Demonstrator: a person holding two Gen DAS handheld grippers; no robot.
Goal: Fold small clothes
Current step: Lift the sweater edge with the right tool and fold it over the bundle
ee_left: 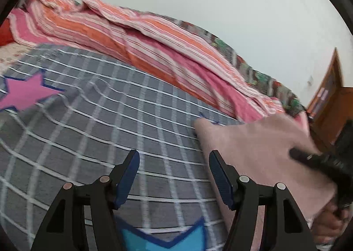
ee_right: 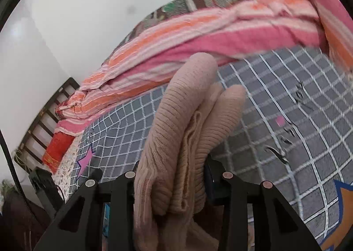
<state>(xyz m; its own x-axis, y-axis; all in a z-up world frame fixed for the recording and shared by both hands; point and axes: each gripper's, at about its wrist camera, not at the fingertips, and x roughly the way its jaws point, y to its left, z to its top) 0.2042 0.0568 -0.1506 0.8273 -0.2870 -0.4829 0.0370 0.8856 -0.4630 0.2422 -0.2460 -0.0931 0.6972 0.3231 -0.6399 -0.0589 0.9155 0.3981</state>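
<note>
A small beige ribbed knit garment point(ee_right: 176, 136) is bunched in folds between the fingers of my right gripper point(ee_right: 172, 169), which is shut on it and holds it above the bed. In the left wrist view the same garment point(ee_left: 253, 151) hangs as a flat beige panel at the right, with the right gripper point(ee_left: 320, 160) gripping its edge. My left gripper point(ee_left: 174, 160) is open and empty, its blue pads apart, just left of the garment and above the grey checked bedsheet point(ee_left: 110, 118).
A striped pink and orange blanket point(ee_left: 136, 37) lies heaped along the far side of the bed. The sheet bears a pink star point(ee_left: 24, 94) and a blue star point(ee_left: 165, 237). A wooden door point(ee_left: 328, 96) stands at the right. A dark headboard point(ee_right: 44, 118) is at the left.
</note>
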